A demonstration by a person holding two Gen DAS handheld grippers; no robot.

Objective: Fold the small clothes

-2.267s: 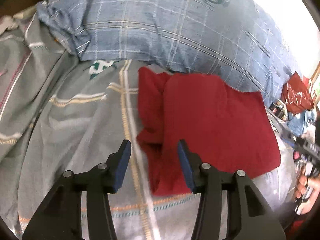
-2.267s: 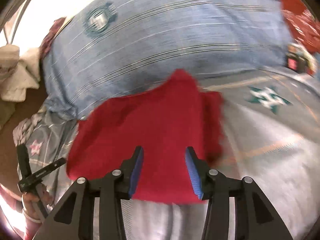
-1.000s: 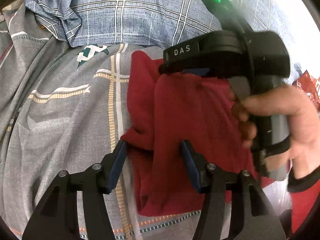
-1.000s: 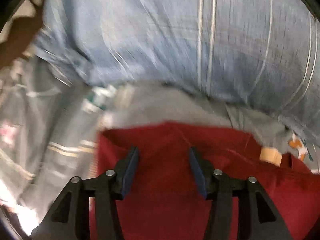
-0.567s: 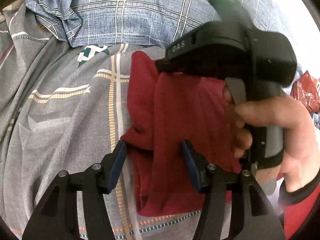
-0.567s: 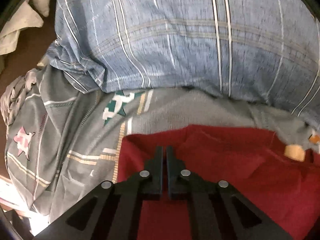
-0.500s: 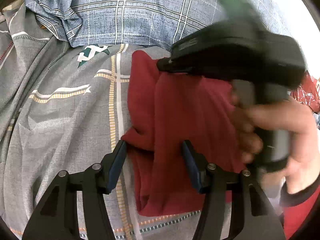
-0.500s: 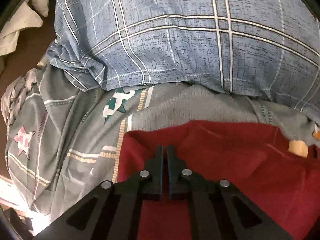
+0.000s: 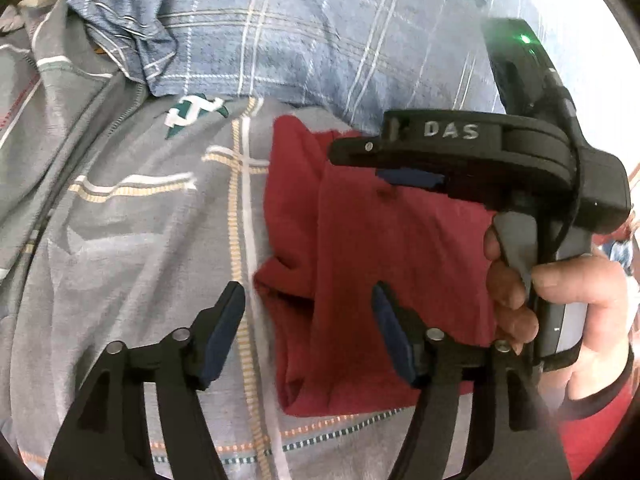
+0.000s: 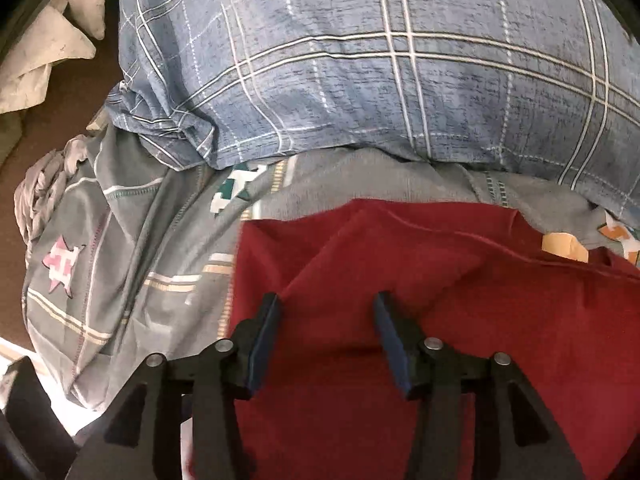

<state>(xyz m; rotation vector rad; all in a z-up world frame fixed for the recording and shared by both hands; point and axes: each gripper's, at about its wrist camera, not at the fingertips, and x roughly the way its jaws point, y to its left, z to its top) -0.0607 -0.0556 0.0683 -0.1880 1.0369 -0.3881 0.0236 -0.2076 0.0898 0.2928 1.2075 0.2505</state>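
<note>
Dark red folded cotton garment [image 9: 384, 264] lying on grey patterned bedsheet [image 9: 120, 240], just near of big blue plaid pillow [image 9: 320, 40]; long axis near-to-far in left wrist view, w/ narrower under-layer sticking out along its left edge. Left gripper [image 9: 306, 326] hovering over near-left part of garment, blue-padded fingers [image 9: 224, 328] wide apart, nothing between; left finger over bare sheet, right finger over red cloth, so protruding left strip sits right in the gap. Right gripper [image 10: 326, 330] also w/ fingers apart, empty, low over far-left part of cloth, pointing left toward the diagonal fold ridge just ahead of tips. Judged: left gripper nearer to near-left corner, right nearer to far-left corner; next fold prob. turns on pinching that left edge at both ends and carrying it right across long axis. Contact w/ cloth can't be told in either view. Left wrist view only: right hand [image 9: 560, 300] on black handle marked DAS, green LED lit, plus full near hem of garment. Right wrist view only: crumpled white cloth [image 10: 44, 48] far-left, pink star print [image 10: 62, 266] on sheet, small orange tag [image 10: 564, 246] by garment's far-right edge.
</note>
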